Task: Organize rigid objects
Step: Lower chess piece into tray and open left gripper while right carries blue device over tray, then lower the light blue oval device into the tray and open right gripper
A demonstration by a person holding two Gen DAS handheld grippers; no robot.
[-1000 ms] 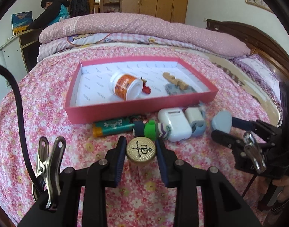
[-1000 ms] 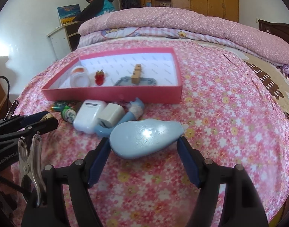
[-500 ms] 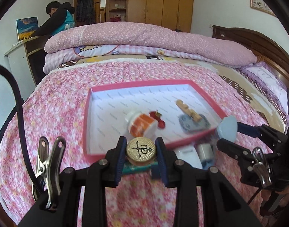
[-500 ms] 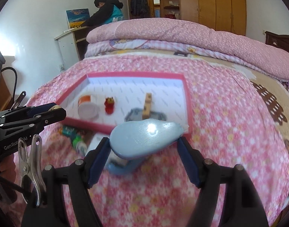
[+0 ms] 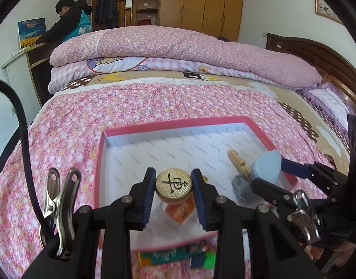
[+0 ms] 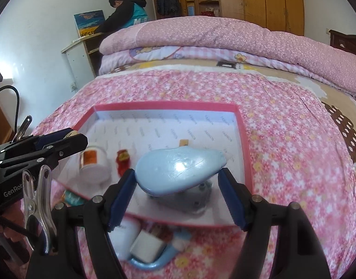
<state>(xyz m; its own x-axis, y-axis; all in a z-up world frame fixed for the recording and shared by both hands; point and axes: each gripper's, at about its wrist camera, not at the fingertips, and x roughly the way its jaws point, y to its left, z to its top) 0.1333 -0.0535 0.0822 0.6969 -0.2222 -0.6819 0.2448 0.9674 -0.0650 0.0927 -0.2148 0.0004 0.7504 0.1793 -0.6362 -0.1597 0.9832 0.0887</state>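
**Hovering over the pink box, both tongs loaded**

The left gripper [image 5: 173, 191] clamps a gold chess piece [image 5: 173, 184] above the pink box [image 5: 103, 137] on the flowered bedspread [image 5: 68, 125]. The right gripper [image 6: 176, 186] pinches a pale blue teardrop-shaped object [image 6: 178, 168] above the same box [image 6: 244, 139], where an orange-and-white jar [image 6: 93, 164] and a wooden block [image 5: 238, 161] lie.

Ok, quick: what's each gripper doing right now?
Left gripper: shut on the gold disc.
Right gripper: shut on the pale blue case.

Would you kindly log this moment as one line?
left gripper: shut on gold token | right gripper: shut on blue case | both above pink tray
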